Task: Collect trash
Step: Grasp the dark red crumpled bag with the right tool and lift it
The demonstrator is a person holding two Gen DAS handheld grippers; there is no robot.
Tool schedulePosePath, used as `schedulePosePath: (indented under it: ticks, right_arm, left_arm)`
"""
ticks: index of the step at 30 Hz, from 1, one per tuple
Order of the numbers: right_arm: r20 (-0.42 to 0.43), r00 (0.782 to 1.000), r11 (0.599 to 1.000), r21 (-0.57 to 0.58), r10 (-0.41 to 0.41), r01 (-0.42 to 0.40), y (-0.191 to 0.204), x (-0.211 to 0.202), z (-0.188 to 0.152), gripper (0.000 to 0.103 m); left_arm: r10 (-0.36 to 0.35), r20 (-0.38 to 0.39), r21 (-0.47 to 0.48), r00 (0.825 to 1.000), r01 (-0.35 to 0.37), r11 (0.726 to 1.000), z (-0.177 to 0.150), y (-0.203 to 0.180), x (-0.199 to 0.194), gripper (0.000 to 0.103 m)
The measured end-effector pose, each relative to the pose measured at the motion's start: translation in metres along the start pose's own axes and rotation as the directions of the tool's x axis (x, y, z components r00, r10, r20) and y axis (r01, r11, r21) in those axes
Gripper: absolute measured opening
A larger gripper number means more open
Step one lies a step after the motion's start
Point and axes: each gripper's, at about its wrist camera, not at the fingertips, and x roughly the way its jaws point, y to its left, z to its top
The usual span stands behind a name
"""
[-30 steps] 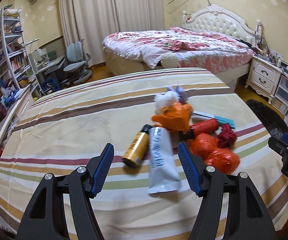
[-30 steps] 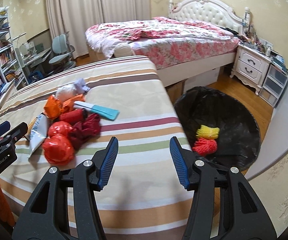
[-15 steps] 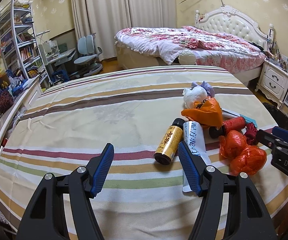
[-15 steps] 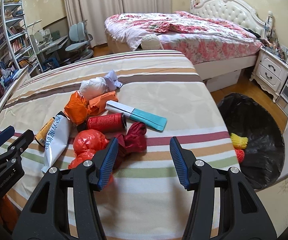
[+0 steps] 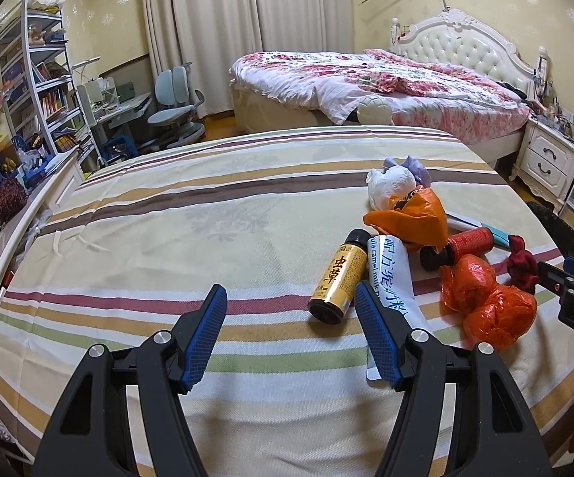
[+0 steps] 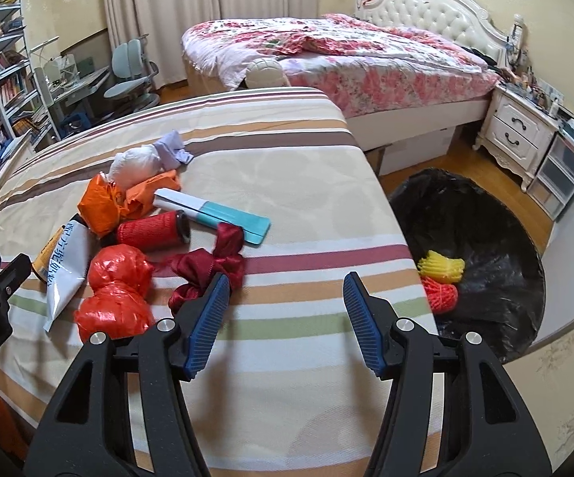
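Observation:
A pile of trash lies on the striped bed (image 5: pixel 207 238): a gold bottle (image 5: pixel 338 278), a white tube (image 5: pixel 394 274), an orange bag (image 5: pixel 414 218), a red can (image 6: pixel 151 232), crumpled red bags (image 6: pixel 115 294), a dark red cloth (image 6: pixel 211 266) and a teal-and-white packet (image 6: pixel 215 214). My left gripper (image 5: pixel 288 294) is open and empty, and the gold bottle lies just beyond its right fingertip. My right gripper (image 6: pixel 287 282) hangs over bare sheet with its jaws opening and nothing between them. The red cloth lies at its left fingertip.
A bin with a black liner (image 6: pixel 485 206) stands on the floor right of the bed and holds yellow and red netting (image 6: pixel 440 274). A floral bed (image 6: pixel 346 51) and a white nightstand (image 6: pixel 513 135) are beyond it. A bookshelf, desk and chair (image 5: pixel 171 107) stand far left.
The left gripper has shifted left, so the bottle and tube that lay between its jaws now lie to their right. The right gripper has swung left from the bin toward the pile, its jaws slightly wider.

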Motion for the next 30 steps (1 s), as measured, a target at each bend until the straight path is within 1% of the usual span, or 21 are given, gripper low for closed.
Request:
schedulePosePath:
  ticks: [4, 7, 11, 17, 23, 26, 30]
  right_arm:
    - [0.009, 1.0, 1.0, 0.004, -0.01, 0.01, -0.004, -0.004, 0.001, 0.058]
    - [0.021, 1.0, 1.0, 0.004, 0.003, -0.003, -0.002, -0.009, 0.003, 0.058]
    - [0.023, 0.999, 0.999, -0.013, 0.04, -0.04, 0.008, -0.01, 0.008, 0.058]
    - [-0.018, 0.995, 0.995, -0.029, 0.095, -0.096, 0.021, 0.003, 0.013, 0.058]
    - [-0.068, 0.988, 0.989, -0.027, 0.142, -0.144, 0.025, 0.01, 0.012, 0.057]
    - [-0.073, 0.985, 0.987, -0.04, 0.154, -0.157, 0.03, 0.009, 0.01, 0.051]
    - [-0.08, 0.979, 0.981, -0.032, 0.188, -0.191, 0.033, 0.009, 0.01, 0.035]
  left_arm:
    - [0.001, 0.0, 0.0, 1.0, -0.001, 1.0, 0.0, 0.0, 0.0, 0.065]
    - [0.006, 0.002, -0.004, 1.0, -0.006, 1.0, 0.0, 0.001, -0.001, 0.065]
    - [0.009, 0.001, -0.007, 1.0, -0.009, 1.0, 0.001, 0.002, -0.001, 0.065]
    - [0.012, -0.001, -0.008, 1.0, -0.012, 1.0, 0.001, 0.004, 0.0, 0.065]
    - [0.011, -0.002, -0.009, 1.0, -0.011, 1.0, 0.0, 0.006, 0.0, 0.065]
    - [0.009, -0.003, -0.008, 1.0, -0.009, 1.0, 0.0, 0.007, 0.0, 0.065]
    - [0.007, 0.0, -0.004, 1.0, -0.007, 1.0, -0.001, 0.009, -0.001, 0.065]
